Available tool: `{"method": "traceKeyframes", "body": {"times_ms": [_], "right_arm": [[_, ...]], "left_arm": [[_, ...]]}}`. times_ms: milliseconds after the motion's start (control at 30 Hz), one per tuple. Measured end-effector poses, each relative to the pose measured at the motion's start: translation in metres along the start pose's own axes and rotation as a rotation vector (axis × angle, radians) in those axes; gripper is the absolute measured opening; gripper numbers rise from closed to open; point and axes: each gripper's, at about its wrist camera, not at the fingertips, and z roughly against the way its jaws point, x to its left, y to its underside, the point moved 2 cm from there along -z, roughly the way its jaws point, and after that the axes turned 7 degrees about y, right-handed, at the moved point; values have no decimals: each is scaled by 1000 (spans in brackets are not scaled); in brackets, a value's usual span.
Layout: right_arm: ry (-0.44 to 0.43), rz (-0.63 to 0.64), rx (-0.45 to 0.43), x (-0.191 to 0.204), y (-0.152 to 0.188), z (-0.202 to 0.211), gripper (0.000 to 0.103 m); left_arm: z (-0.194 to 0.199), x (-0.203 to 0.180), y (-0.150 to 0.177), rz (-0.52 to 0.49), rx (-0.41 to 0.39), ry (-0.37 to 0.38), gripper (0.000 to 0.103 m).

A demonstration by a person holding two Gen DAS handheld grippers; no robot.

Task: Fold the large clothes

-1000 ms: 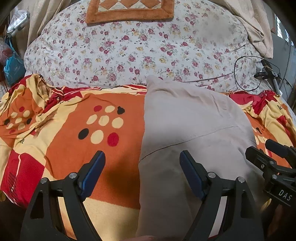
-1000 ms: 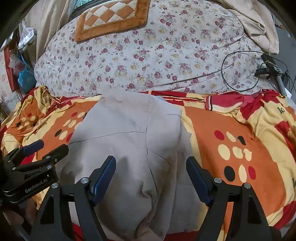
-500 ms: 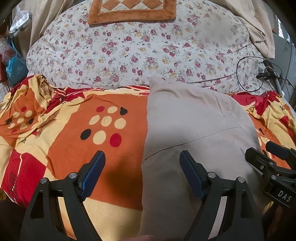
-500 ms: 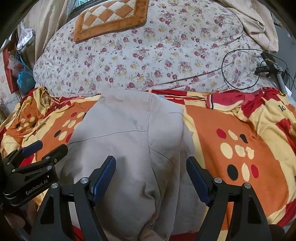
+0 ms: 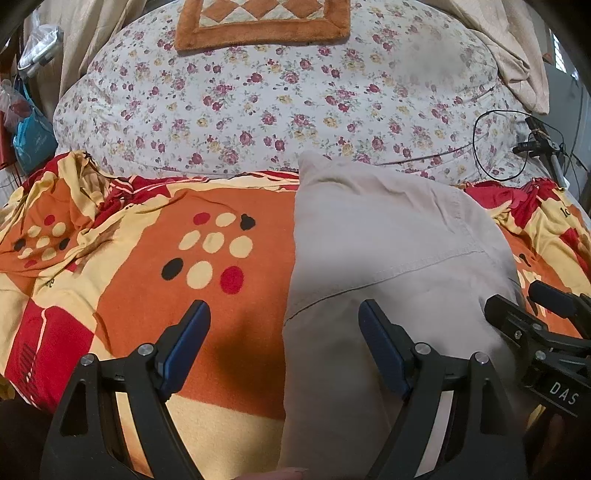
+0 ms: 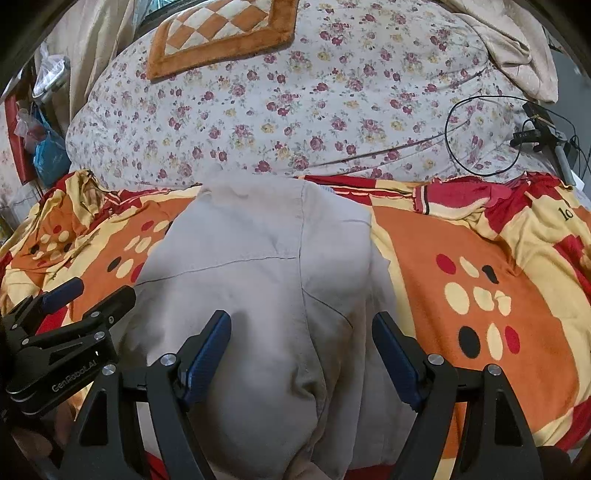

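Note:
A beige garment [image 5: 388, 258] lies folded lengthwise on the orange, red and yellow blanket [image 5: 155, 280]; it also shows in the right wrist view [image 6: 258, 280]. My left gripper [image 5: 284, 332] is open over the garment's left edge, one blue finger over the blanket, the other over the cloth. My right gripper [image 6: 301, 339] is open over the garment's near, bunched end. Neither holds anything. The right gripper also shows at the right edge of the left wrist view [image 5: 532, 310], and the left gripper at the left edge of the right wrist view [image 6: 74, 299].
A floral bedsheet [image 5: 277, 103] covers the far half of the bed, with an orange checkered mat [image 5: 258, 18] on it. A black cable and a small device [image 5: 535, 144] lie at the far right. Bags [image 5: 29, 136] hang at the left.
Both views have shifted slightly; the garment sits a little lower and further right in the left wrist view. Both grippers stay open and empty.

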Motion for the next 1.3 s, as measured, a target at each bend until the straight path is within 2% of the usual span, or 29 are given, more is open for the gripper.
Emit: {"method": "traceKeyframes", "body": {"times_ms": [1300], "right_arm": [[-2,-3,19,4,4,-4,81]], "left_arm": [[-2,1,3,-4,6,-5,83]]}}
